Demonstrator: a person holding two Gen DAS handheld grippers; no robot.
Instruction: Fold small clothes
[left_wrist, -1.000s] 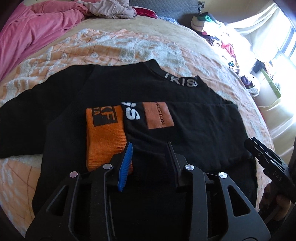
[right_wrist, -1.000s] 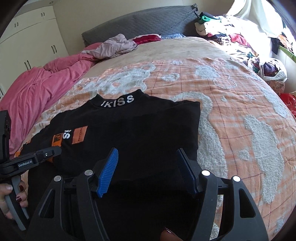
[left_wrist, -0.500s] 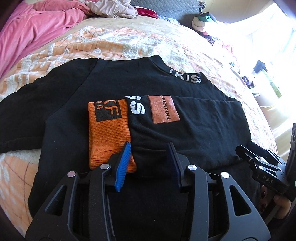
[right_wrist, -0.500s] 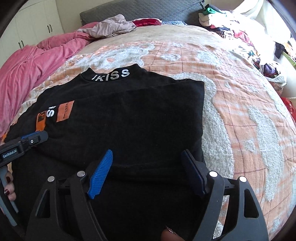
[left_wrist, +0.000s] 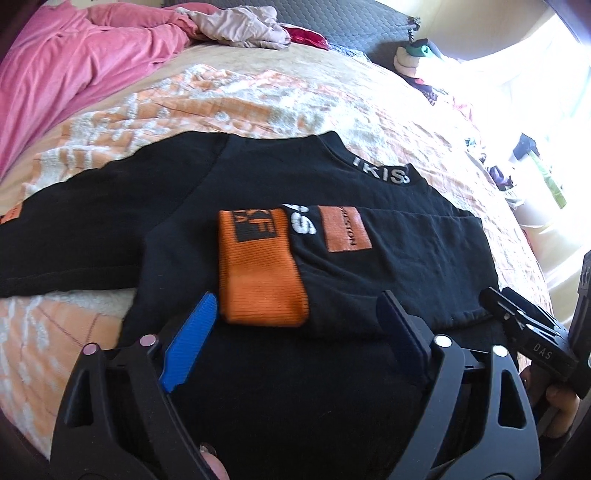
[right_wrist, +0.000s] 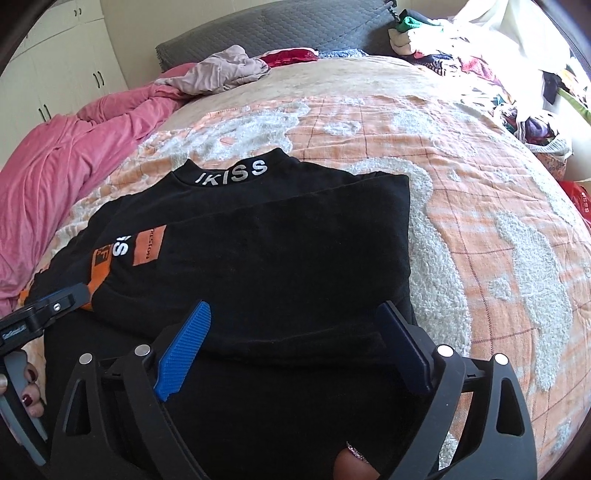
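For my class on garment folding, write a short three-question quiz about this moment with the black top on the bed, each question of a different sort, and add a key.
1. True or false: the orange cuff lies on top of the black top.
2. Multiple choice: what is between the fingers of the right gripper?
A. a pinched fold of cloth
B. nothing gripped, only the top lying flat beneath
C. the pink blanket
3. Fill in: the white letters on the collar read ____.

Key
1. True: the sleeve is folded in across the body.
2. B. Its fingers are opening, as are those of the left gripper.
3. IKISS
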